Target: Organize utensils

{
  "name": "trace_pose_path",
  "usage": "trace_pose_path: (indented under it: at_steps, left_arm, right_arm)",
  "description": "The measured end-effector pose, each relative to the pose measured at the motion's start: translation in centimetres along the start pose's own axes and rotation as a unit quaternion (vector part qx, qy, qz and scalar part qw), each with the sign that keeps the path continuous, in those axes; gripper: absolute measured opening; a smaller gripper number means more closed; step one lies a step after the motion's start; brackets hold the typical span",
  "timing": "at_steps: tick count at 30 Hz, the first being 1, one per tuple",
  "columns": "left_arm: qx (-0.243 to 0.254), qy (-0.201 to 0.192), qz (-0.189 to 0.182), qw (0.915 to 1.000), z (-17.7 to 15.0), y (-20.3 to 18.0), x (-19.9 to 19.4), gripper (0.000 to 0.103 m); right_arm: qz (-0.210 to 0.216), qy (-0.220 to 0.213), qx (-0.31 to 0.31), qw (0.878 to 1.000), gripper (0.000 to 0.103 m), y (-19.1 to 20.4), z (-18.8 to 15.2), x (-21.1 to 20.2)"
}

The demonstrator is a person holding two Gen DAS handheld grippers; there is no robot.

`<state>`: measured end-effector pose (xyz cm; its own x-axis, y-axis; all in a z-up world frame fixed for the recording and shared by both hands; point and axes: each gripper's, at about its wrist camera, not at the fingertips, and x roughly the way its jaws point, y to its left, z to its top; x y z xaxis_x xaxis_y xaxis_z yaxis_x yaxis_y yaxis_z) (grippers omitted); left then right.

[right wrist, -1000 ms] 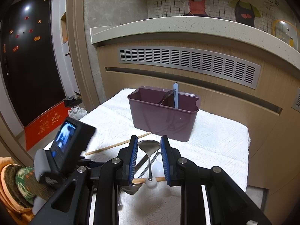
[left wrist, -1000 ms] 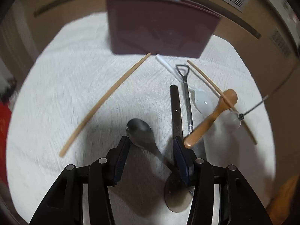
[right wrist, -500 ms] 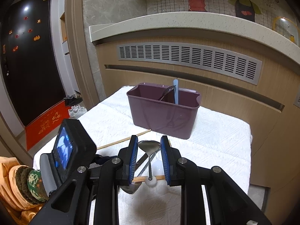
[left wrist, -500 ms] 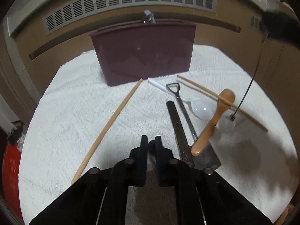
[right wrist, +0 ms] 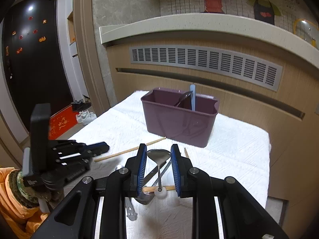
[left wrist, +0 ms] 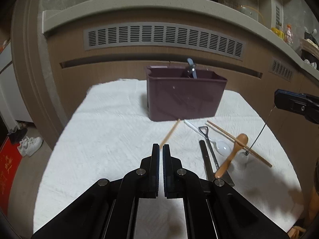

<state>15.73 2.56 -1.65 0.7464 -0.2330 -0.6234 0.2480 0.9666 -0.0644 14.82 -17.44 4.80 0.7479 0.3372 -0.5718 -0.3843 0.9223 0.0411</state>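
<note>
My left gripper (left wrist: 161,149) is shut and lifted over the white cloth; I see nothing between its pads, and the right wrist view shows it (right wrist: 103,147) at the left. My right gripper (right wrist: 159,147) is shut on the bowl of a thin metal spoon (right wrist: 159,155); its wire handle (left wrist: 259,133) hangs to a small ball end on the cloth. A purple bin (left wrist: 183,101) with a blue handle (right wrist: 193,95) in it stands behind. On the cloth lie a chopstick (left wrist: 169,133), another chopstick (left wrist: 239,141), a wooden spoon (left wrist: 233,153), a white plastic spoon (left wrist: 221,145), a shovel-handled spoon (left wrist: 209,145) and a dark flat spatula (left wrist: 207,163).
The cloth-covered table (left wrist: 109,129) ends close to a wooden wall with a vent (left wrist: 163,37) behind the bin. White shoes (left wrist: 30,143) and a red mat lie on the floor at the left. An orange sleeve (right wrist: 12,199) shows behind the left gripper.
The left gripper closed where a metal spoon lay between its fingers, then rose and tilted up; that spoon is out of sight now. The right gripper and its spoon kept still.
</note>
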Motion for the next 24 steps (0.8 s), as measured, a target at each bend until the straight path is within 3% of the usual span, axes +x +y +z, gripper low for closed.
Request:
trace_pose_path:
  at_steps: [2, 3, 5, 7, 8, 9, 10, 12, 14, 16, 17, 19, 21, 24]
  left_arm:
    - [-0.021, 0.014, 0.004, 0.9997, 0.1, 1.0, 0.2, 0.003]
    - [-0.051, 0.047, -0.01, 0.9975, 0.0, 1.9, 0.7, 0.005]
    - [-0.097, 0.106, -0.051, 0.9882, -0.9, 2.7, 2.1, 0.006]
    - [-0.133, 0.142, -0.053, 0.9794, -1.7, 3.3, 3.3, 0.012]
    - [-0.126, 0.144, -0.043, 0.9806, -1.9, 3.2, 3.5, 0.015]
    - [-0.096, 0.139, -0.026, 0.9853, -1.7, 2.6, 3.8, 0.025]
    - [-0.061, 0.135, -0.023, 0.9887, -1.4, 1.8, 4.2, 0.043]
    - [0.017, 0.132, -0.055, 0.9896, -0.5, 0.1, 5.0, 0.061]
    - [0.088, 0.127, -0.089, 0.984, 0.9, -1.5, 6.5, 0.062]
    - [0.133, 0.128, -0.083, 0.9794, 2.5, -2.5, 8.4, 0.059]
    - [0.145, 0.133, -0.084, 0.9769, 3.3, -2.8, 9.5, 0.056]
    - [0.155, 0.148, -0.093, 0.9722, 4.8, -3.2, 11.5, 0.031]
    - [0.168, 0.167, -0.094, 0.9669, 5.8, -3.5, 13.6, 0.022]
    - [0.202, 0.2, -0.078, 0.9557, 5.9, -4.2, 15.9, 0.021]
  right_arm:
    - [-0.006, -0.004, -0.004, 1.0, 0.022, 0.3, 0.2, -0.3]
    - [-0.008, -0.004, -0.006, 1.0, 0.022, 0.4, 0.2, -0.3]
    - [-0.014, -0.003, -0.01, 1.0, 0.022, 0.7, 0.2, -0.3]
    - [-0.022, -0.003, -0.014, 1.0, 0.022, 0.8, 0.1, -0.1]
    - [-0.024, -0.003, -0.015, 1.0, 0.022, 0.9, 0.0, 0.0]
    - [-0.023, -0.003, -0.015, 1.0, 0.022, 0.8, 0.0, 0.0]
    - [-0.021, -0.002, -0.013, 1.0, 0.022, 0.8, -0.1, 0.1]
    - [-0.016, 0.001, -0.013, 1.0, 0.022, 0.6, -0.2, 0.2]
    - [-0.013, 0.005, -0.01, 1.0, 0.022, 0.3, -0.3, 0.5]
    - [-0.009, 0.007, -0.005, 1.0, 0.022, 0.0, -0.3, 0.8]
    - [-0.008, 0.009, -0.002, 1.0, 0.022, -0.2, -0.2, 0.9]
    - [-0.007, 0.011, 0.001, 1.0, 0.022, -0.4, -0.2, 1.2]
    - [-0.007, 0.015, 0.002, 1.0, 0.022, -0.7, -0.2, 1.5]
    - [-0.006, 0.023, 0.008, 1.0, 0.022, -1.2, -0.3, 2.1]
